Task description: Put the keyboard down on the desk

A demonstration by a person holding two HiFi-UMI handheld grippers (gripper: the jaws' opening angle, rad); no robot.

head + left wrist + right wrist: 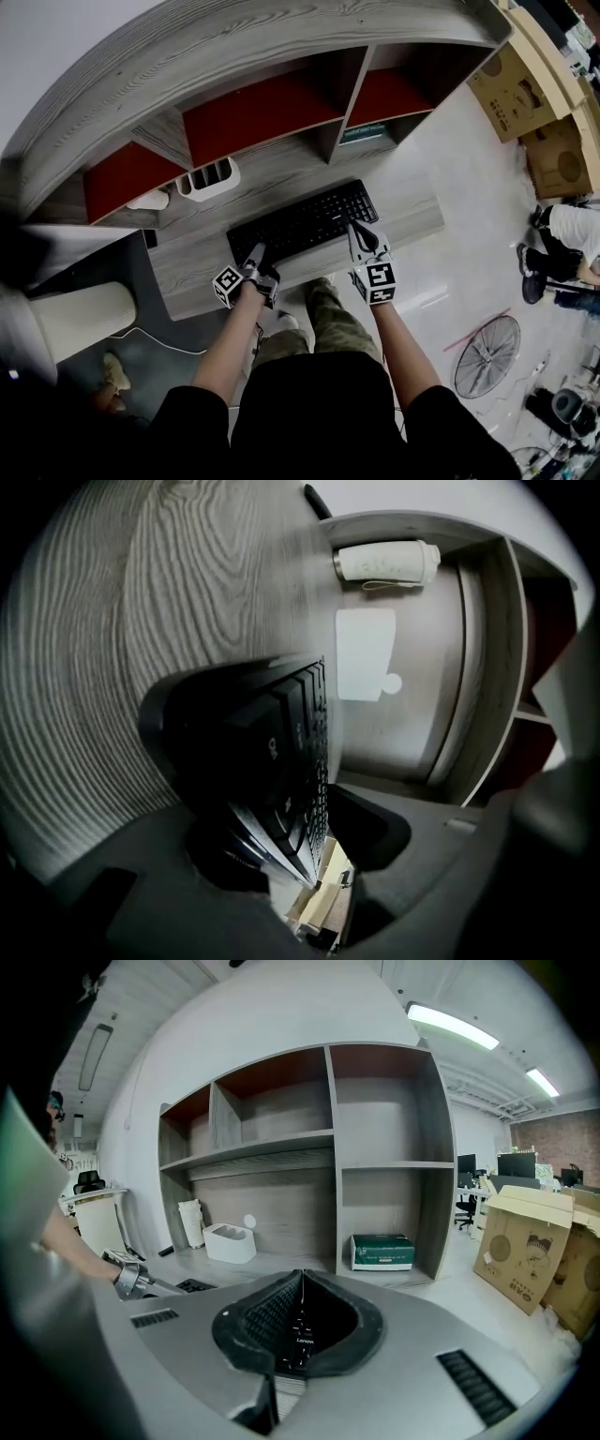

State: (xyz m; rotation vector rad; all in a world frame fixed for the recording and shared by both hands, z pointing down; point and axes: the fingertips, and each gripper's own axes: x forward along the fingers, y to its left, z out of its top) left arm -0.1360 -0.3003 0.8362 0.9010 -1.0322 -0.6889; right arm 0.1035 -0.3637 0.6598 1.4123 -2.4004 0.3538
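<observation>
One white bin [208,178] beyond keyboard [302,223]

The left forearm [228,339] and right forearm [401,339] are held bare, stretched forward and down, roughly side by side. The left gripper [255,255] is set at the near left edge of the keyboard [305,223]; its jaws are parted, with the edge between them and a gap seen at one pad. The right gripper [363,236] is set at the near right edge, its jaws clamped on it.
</observation>
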